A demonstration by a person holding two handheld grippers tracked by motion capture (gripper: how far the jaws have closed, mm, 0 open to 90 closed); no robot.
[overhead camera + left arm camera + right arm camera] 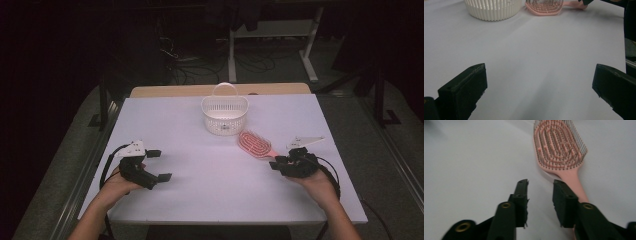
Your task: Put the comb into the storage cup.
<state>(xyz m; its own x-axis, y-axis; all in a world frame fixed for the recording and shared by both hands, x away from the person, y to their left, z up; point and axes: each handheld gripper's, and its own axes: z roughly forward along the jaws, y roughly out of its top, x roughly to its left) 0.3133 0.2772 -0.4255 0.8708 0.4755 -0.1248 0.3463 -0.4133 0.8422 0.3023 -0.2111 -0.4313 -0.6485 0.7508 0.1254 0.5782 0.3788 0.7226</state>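
On the white tabletop [200, 165], your pink hairbrush [255, 144] lies flat, bristles up, just in front of the white basket [224, 114] and a bit to its right, close to it but whether they touch I can't tell. The handle points toward your right gripper [277, 162]. From the right gripper view, the jaws are parted only a narrow way with nothing between them; the brush handle [574, 182] runs past the outside of one jaw, right beside it, so you've got no grip on it. Your left gripper [159, 165] sits well apart from all that on the other side of the tabletop, jaws spread wide and empty, with bare tabletop between them, pointing across toward the basket and brush in the distance.
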